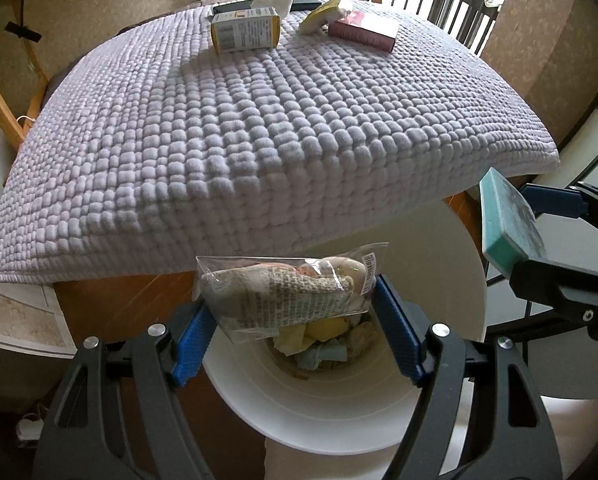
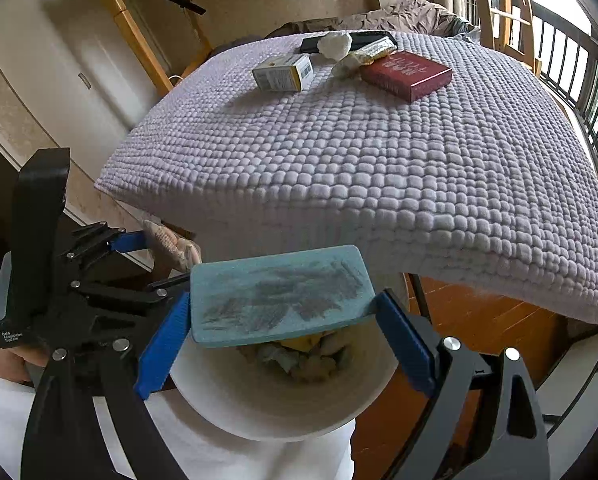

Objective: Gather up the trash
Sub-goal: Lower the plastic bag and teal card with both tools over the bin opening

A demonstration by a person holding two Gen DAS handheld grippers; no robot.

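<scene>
Because both pieces hang above the white bin [image 1: 339, 420] rather than inside it, the likeliest slip, as I judge it, is a bad drop; the clear plastic wrapper [image 1: 287, 294] in the left gripper [image 1: 295, 332] is light and floppy, so it could cling to a blue pad [image 1: 193, 340] on release or drift past the rim onto the orange floor [image 1: 111, 316]; the teal sponge [image 2: 281, 294] in the right gripper [image 2: 283, 344] is wide and flat, lies level across the bin's mouth, and might catch the rim and tip out on the floor side; the two tools also sit just beside each other over one opening, so letting go together could knock one piece aside; the left gripper's jaws stand roughly half apart, pressed on the two ends of the wrapper; the right gripper's jaws stand wider, clamped on the short edges of the sponge; the bin already holds crumpled yellow and pale scraps [image 1: 319, 340]; more trash waits on the quilted cushion [image 1: 259, 140]: a yellow-and-white box [image 1: 245, 32], a dark red box [image 2: 407, 74] and crumpled tissue [image 2: 335, 46]
</scene>
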